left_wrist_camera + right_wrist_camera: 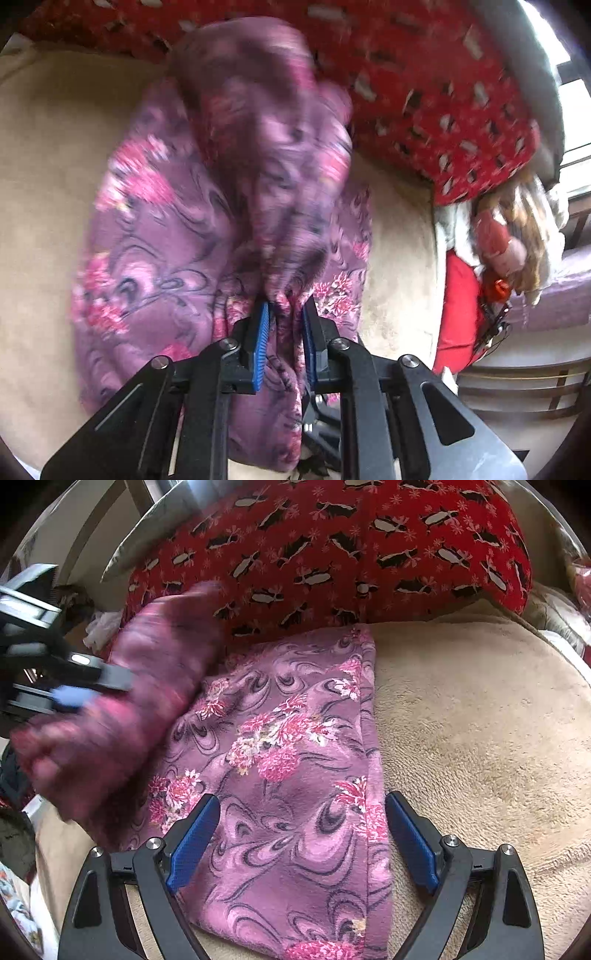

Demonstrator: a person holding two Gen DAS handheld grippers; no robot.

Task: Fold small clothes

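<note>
The left gripper (pixel 284 310) is pinching a gathered bunch of a purple floral garment (pixel 295 760) between its blue pads (pixel 261 347), its jaws nearly closed on the cloth and lifting one blurred fold above the rest. The garment is lying on a beige fleece blanket (pixel 480 738), its far edge touching a red patterned cushion (pixel 332 554). The right gripper (pixel 303 808) is hovering over the garment's near end, jaws spread wide and holding nothing.

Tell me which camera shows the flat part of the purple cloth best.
The right wrist view: the purple cloth lies sharp and spread on the beige blanket. The left wrist view shows it blurred, bunched in the left tool.
</note>
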